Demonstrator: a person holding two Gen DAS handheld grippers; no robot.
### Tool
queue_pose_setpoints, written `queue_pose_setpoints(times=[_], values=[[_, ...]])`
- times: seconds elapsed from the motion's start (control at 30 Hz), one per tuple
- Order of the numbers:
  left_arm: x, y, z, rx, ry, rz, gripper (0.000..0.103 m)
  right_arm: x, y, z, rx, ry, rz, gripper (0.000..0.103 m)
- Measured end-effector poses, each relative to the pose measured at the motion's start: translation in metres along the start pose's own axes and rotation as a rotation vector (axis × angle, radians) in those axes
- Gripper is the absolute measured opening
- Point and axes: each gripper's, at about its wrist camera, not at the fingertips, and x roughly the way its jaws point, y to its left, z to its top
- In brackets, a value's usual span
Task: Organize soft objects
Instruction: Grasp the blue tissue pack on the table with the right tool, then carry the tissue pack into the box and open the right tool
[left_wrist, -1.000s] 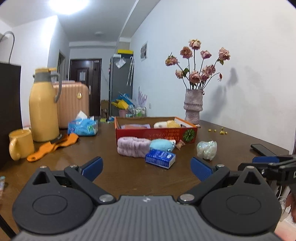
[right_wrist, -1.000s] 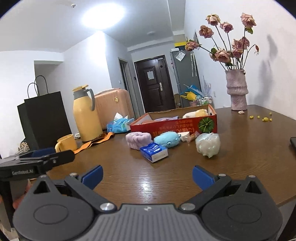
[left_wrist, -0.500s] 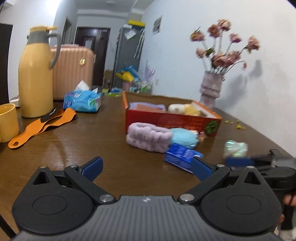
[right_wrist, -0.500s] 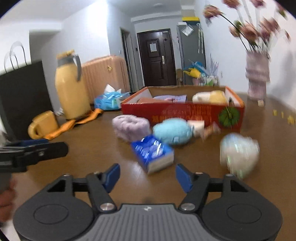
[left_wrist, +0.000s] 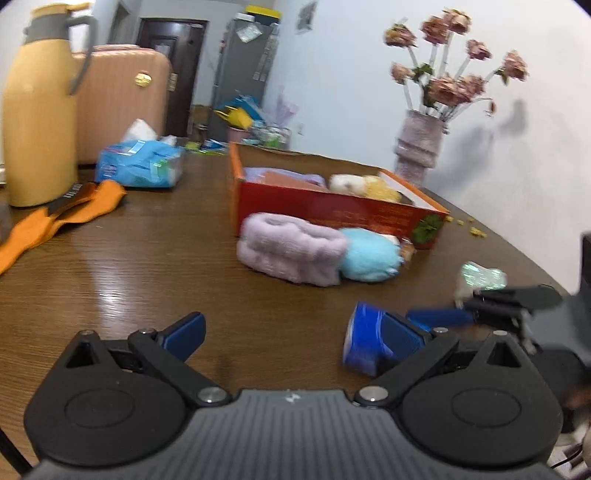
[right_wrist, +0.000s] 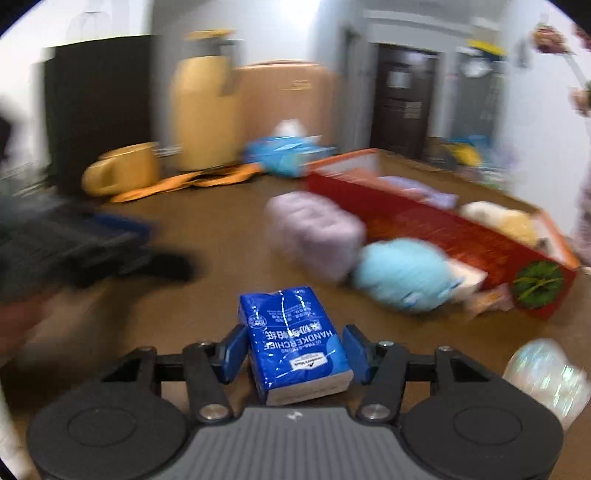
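Observation:
A blue handkerchief pack (right_wrist: 295, 341) lies on the brown table between the fingers of my right gripper (right_wrist: 295, 350), which stand close on both sides of it; it also shows in the left wrist view (left_wrist: 364, 343). A purple plush roll (left_wrist: 291, 251) and a light blue plush (left_wrist: 369, 260) lie in front of a red box (left_wrist: 332, 210) holding soft things. A shiny wrapped lump (left_wrist: 482, 277) lies to the right. My left gripper (left_wrist: 295, 332) is open and empty above the table.
A yellow thermos (left_wrist: 40, 110), an orange strap (left_wrist: 62, 218) and a blue tissue pack (left_wrist: 140, 166) are at the left. A vase of dried roses (left_wrist: 421, 147) stands behind the box. A yellow mug (right_wrist: 122, 170) and a black bag (right_wrist: 99, 103) are at the far left.
Both grippers have moved forward and lower over the table. My right gripper has narrowed and come around the blue handkerchief pack.

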Motion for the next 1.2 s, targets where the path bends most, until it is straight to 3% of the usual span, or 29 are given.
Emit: queue_pose_setpoints(times=[0.1, 0.13, 0.23, 0.33, 0.4, 0.5, 0.57, 0.63, 0.77, 0.8, 0.93, 0.97, 1.07, 1.2], values=[[0.011, -0.015, -0.008, -0.006, 0.048, -0.077, 0.103, -0.028, 0.005, -0.021, -0.072, -0.004, -0.010, 0.065], [0.014, -0.019, -0.011, -0.015, 0.060, -0.109, 0.103, -0.036, 0.002, -0.026, -0.045, -0.004, -0.044, 0.070], [0.021, -0.032, -0.017, -0.055, 0.089, -0.211, 0.100, -0.057, -0.014, -0.037, 0.085, -0.041, -0.055, 0.069], [0.026, -0.044, -0.021, -0.070, 0.111, -0.240, 0.077, -0.072, -0.035, -0.047, 0.290, -0.094, -0.039, 0.052], [0.029, -0.050, -0.024, -0.078, 0.116, -0.248, 0.053, -0.077, -0.047, -0.056, 0.404, -0.119, -0.027, 0.041], [0.030, -0.056, -0.030, -0.097, 0.120, -0.234, 0.038, -0.075, -0.056, -0.066, 0.531, -0.130, 0.006, 0.026], [0.023, -0.062, -0.034, -0.090, 0.112, -0.234, 0.038, -0.069, -0.056, -0.071, 0.591, -0.133, 0.046, 0.022], [0.014, -0.067, -0.037, -0.066, 0.108, -0.221, 0.039, -0.066, -0.052, -0.074, 0.607, -0.134, 0.032, 0.021], [-0.005, -0.064, -0.042, -0.070, 0.119, -0.300, 0.055, -0.073, -0.051, -0.077, 0.615, -0.136, 0.057, 0.021], [-0.007, -0.063, -0.042, -0.074, 0.113, -0.288, 0.059, -0.074, -0.051, -0.078, 0.620, -0.138, 0.054, 0.021], [-0.002, -0.058, -0.039, -0.101, 0.107, -0.246, 0.060, -0.075, -0.046, -0.080, 0.613, -0.137, 0.058, 0.024], [0.001, -0.057, -0.037, -0.114, 0.114, -0.252, 0.058, -0.074, -0.045, -0.080, 0.615, -0.134, 0.060, 0.025], [0.010, -0.060, -0.036, -0.111, 0.146, -0.257, 0.027, -0.073, -0.044, -0.080, 0.627, -0.126, 0.048, 0.030], [0.009, -0.062, -0.040, -0.100, 0.142, -0.244, 0.023, -0.072, -0.046, -0.085, 0.659, -0.125, 0.045, 0.030]])
